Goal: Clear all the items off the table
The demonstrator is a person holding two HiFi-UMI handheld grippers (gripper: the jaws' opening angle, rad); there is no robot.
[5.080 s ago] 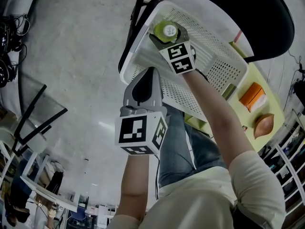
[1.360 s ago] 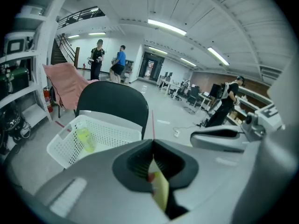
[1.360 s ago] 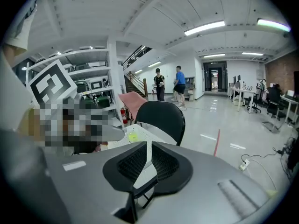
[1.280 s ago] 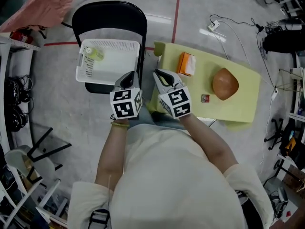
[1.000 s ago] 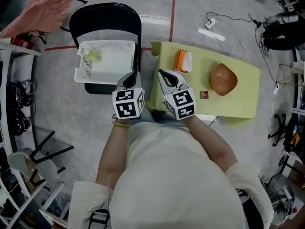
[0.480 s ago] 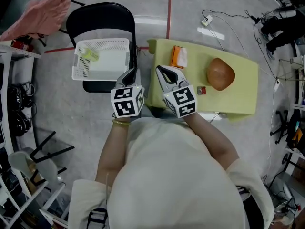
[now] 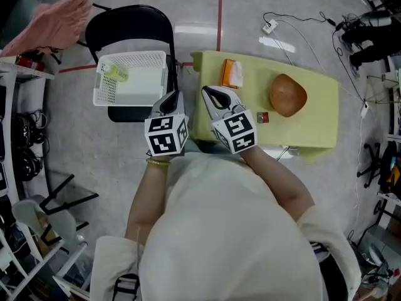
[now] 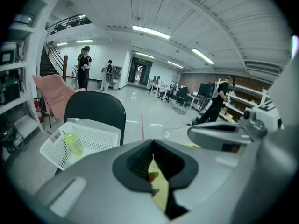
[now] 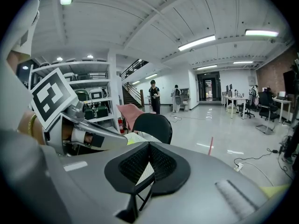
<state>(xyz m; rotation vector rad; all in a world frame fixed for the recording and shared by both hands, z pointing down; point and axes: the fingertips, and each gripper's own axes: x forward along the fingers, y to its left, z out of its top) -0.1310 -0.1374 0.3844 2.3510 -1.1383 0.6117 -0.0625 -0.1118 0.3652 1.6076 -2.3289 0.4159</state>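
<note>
one orange box (image 7: 230, 73), one brown bowl (image 7: 287, 95), one red chip (image 7: 263, 117) on the counter (image 7: 313, 127); left tool (image 7: 172, 98) and right tool (image 7: 207, 92) both pressed together, empty

Right tongs (image 7: 211, 93), formerly at the bottle (image 7: 116, 74) in the basket (image 7: 102, 91), now withdrawn beside left tongs (image 7: 171, 99) (bottle lies inside).

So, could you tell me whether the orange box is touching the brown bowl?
Apart. The head view shows bare yellow tabletop between the orange box and the brown bowl.
</note>
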